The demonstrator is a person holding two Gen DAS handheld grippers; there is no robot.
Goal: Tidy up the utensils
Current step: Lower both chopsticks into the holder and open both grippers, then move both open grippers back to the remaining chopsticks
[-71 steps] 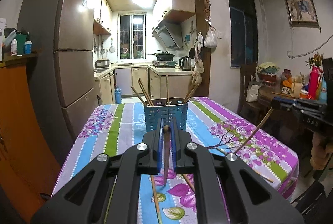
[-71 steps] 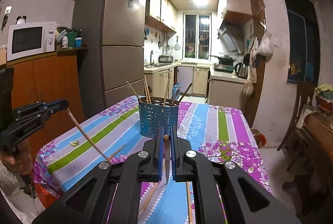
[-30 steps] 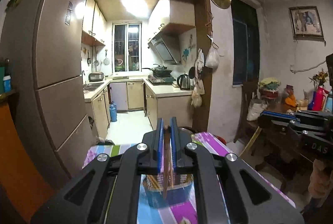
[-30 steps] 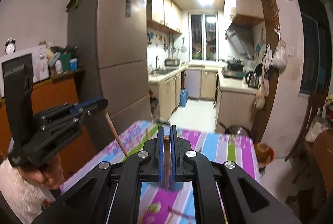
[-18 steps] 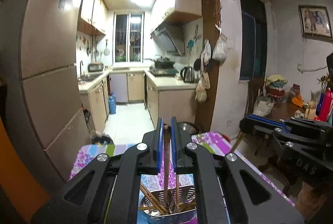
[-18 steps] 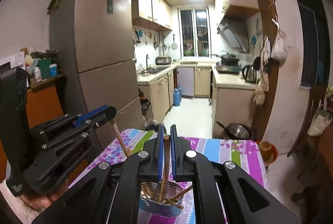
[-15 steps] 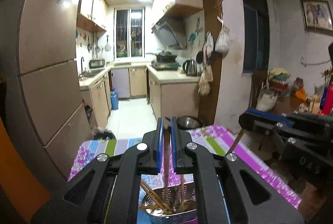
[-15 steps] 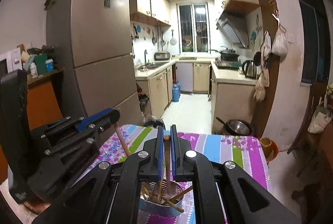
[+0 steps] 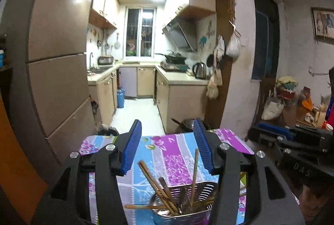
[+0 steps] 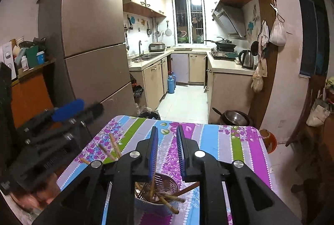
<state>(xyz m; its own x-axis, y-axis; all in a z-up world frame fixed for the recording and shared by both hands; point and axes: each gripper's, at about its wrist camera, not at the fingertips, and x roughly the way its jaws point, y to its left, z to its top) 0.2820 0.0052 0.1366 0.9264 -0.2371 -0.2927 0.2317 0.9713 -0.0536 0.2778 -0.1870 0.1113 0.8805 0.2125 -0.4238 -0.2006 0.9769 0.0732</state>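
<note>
Fingers of left gripper (image 9: 166, 144) have just spread wide, those of right gripper (image 10: 167, 148) narrowly, nothing pressed between either; both hover above the utensil holder (image 9: 183, 202), chopsticks (image 9: 195, 174) standing inside. Holder sits mid-table (image 10: 246, 147), far edge well apart, striped cloth bare beyond

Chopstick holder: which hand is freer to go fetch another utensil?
Left, probably. The left gripper has just been opening and is wide, its chopstick standing in the holder. The right gripper has just been opening too, but narrowly, with a second chopstick between its jaws.
</note>
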